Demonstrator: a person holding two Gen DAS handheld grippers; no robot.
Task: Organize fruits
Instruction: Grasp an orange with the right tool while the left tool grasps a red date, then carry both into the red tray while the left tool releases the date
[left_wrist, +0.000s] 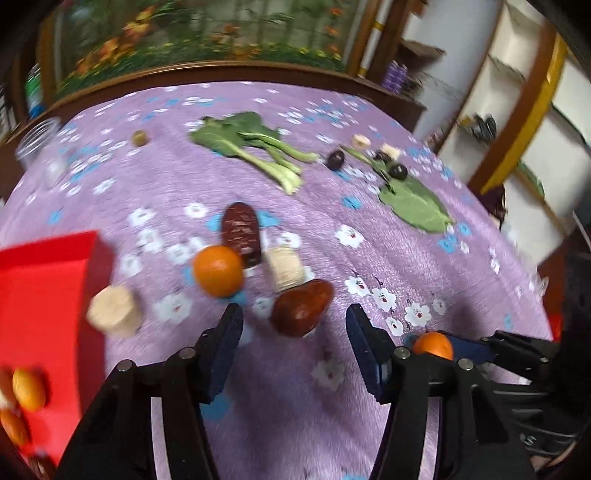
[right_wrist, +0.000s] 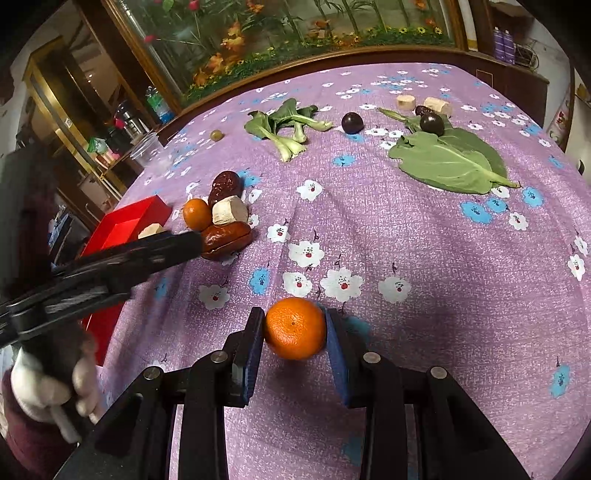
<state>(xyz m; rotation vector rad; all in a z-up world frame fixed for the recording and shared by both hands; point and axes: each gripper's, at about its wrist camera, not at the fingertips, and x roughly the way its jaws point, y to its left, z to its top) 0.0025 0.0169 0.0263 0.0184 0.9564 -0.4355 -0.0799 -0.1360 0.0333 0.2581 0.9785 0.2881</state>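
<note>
Pinching a tangerine (right_wrist: 294, 328) in right gripper (right_wrist: 295, 332) — clear cloth ahead; left gripper (left_wrist: 294, 325) spread, red date (left_wrist: 301, 312) just beyond, red tray (left_wrist: 44, 314) edge beside.

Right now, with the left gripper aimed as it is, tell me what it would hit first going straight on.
Most likely the glossy brown date, lying just beyond the open left gripper, roughly between its fingertips. The orange sits further off to one side. Depth is uncertain through the fisheye.
</note>
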